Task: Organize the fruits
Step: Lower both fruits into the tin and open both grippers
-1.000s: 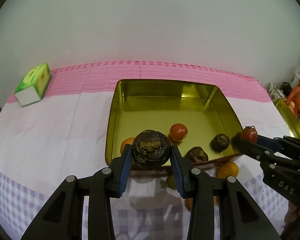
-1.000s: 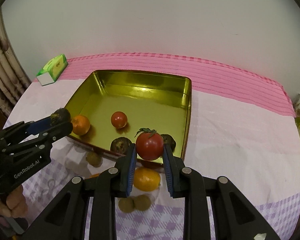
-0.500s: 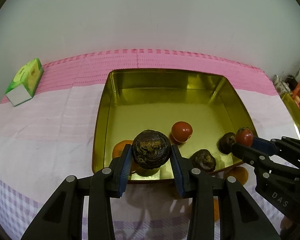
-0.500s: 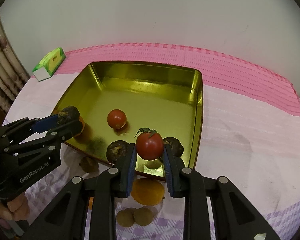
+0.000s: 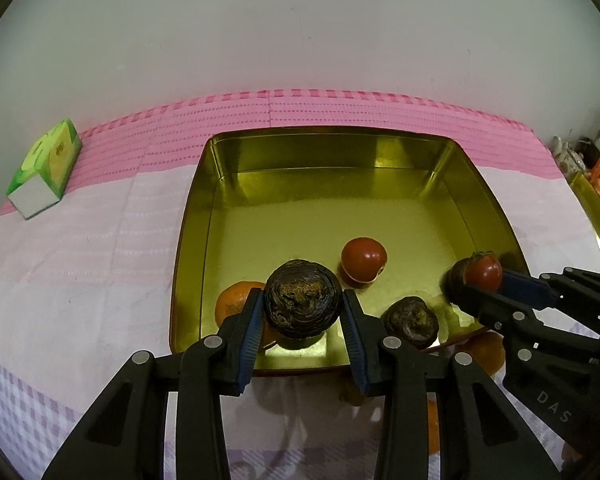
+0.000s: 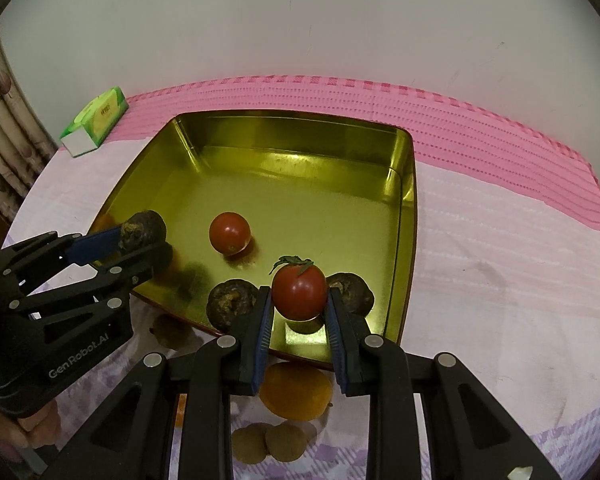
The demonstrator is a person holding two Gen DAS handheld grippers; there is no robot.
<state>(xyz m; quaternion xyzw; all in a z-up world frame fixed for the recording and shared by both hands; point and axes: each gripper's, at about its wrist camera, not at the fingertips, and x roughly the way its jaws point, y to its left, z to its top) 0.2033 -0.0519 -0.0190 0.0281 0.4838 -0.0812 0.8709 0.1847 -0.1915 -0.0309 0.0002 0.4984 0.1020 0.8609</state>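
Pink-and-white cloth covers the table against a pale wall, with a gold tin tray (image 6: 406, 216) in the middle. At 6 o'clock of the tray, the left gripper (image 5: 302, 322) clamps a dark wrinkled fruit (image 5: 302, 304) above the near rim. Toward 4 o'clock, the right gripper (image 6: 299, 314) pinches a stemmed tomato (image 6: 299, 290). Another tomato (image 6: 229, 233) lies inside; a green box (image 5: 44, 174) sits at 10 o'clock
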